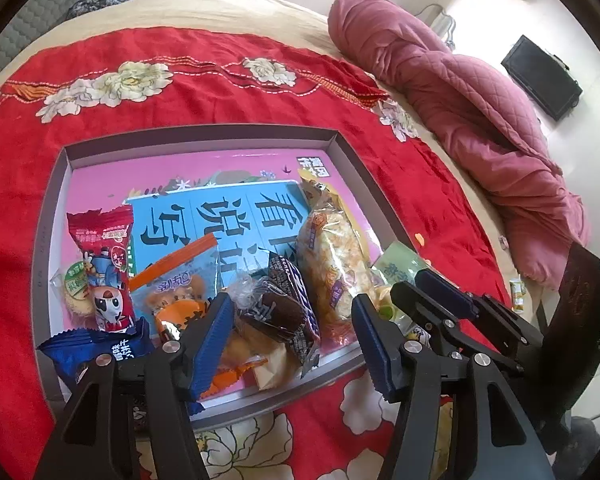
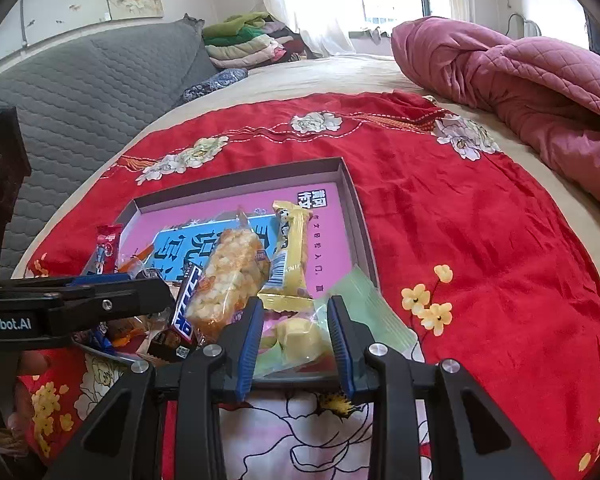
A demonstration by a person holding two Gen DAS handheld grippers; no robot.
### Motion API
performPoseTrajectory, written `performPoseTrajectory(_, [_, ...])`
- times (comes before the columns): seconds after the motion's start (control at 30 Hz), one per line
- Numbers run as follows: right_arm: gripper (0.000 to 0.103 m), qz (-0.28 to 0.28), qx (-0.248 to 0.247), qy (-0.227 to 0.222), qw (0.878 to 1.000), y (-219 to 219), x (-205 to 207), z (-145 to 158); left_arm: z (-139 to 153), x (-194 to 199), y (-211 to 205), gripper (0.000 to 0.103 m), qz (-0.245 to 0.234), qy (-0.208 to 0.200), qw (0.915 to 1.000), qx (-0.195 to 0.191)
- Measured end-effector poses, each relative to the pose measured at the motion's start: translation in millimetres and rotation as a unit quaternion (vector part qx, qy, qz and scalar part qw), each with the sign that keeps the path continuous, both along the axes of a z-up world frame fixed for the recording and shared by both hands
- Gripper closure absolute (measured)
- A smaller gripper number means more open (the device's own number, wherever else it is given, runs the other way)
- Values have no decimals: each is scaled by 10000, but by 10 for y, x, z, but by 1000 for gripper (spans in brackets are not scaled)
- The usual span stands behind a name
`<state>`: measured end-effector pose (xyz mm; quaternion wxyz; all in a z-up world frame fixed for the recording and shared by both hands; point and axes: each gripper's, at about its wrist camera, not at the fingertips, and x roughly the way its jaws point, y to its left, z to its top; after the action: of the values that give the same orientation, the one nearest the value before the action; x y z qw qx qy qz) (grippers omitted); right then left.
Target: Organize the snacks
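Observation:
A shallow grey box with a pink printed floor lies on the red cloth and holds several snack packets: a red packet, a blue packet, a dark chocolate packet, a puffed rice packet. My left gripper is open over the box's near edge, empty. My right gripper is open, its fingers on either side of a pale green packet at the box's near right corner. A yellow packet and the rice packet lie just beyond it.
The red flowered cloth covers a bed. A rolled pink quilt lies at the back right. A grey padded headboard stands at the left, with folded bedding behind.

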<state>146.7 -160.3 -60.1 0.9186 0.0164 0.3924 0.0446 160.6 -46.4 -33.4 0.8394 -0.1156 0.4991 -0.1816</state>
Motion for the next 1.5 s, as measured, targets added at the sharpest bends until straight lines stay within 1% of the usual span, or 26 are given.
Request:
performPoseTrajectory(0.07, [70,-13,-1,-2,10000,-8,-5,9,18,-8,1,39,-2,-15,10000,6])
performPoseTrajectory(0.17, [70,-37,-15,-29,10000,-9,-12,24,45,-29,7,35,-12,-39,10000,-5])
performPoseTrajectory(0.27, [70,-52,-26,-50,10000,-12,-12,40,73,-46,0,33,-10,-82,9999,57])
performPoseTrajectory(0.47, [69,-80,-30,-121,9999,-21,-15,93,134,-57,19,32,29,-154,9998,83])
performPoseTrajectory(0.53, [63,-99,-27,-154,9998,-26,-21,114,155,-67,29,32,38,-177,9998,111])
performPoseTrajectory(0.57, [63,-102,-19,-163,9998,-28,-27,119,166,-70,28,32,41,-185,9997,122])
performPoseTrajectory(0.77, [63,-124,14,-230,9997,-42,-42,185,241,-109,41,31,84,-278,9994,173])
performPoseTrajectory(0.9, [62,-119,18,-278,9995,-34,-54,225,306,-159,56,28,120,-363,9990,223])
performPoseTrajectory(1.2, [61,-70,5,-404,9992,15,-116,339,421,-264,113,28,237,-480,9981,309])
performPoseTrajectory(1.27, [58,-66,19,-442,9990,24,-136,372,445,-297,123,28,248,-496,9979,322])
performPoseTrajectory(1.3, [55,-51,30,-459,9989,31,-149,395,456,-319,128,28,248,-502,9979,333])
performPoseTrajectory(1.47, [52,1,51,-547,9985,78,-238,497,503,-436,144,27,285,-524,9974,410])
performPoseTrajectory(1.5, [48,22,52,-561,9984,89,-264,516,511,-469,144,27,294,-523,9973,430])
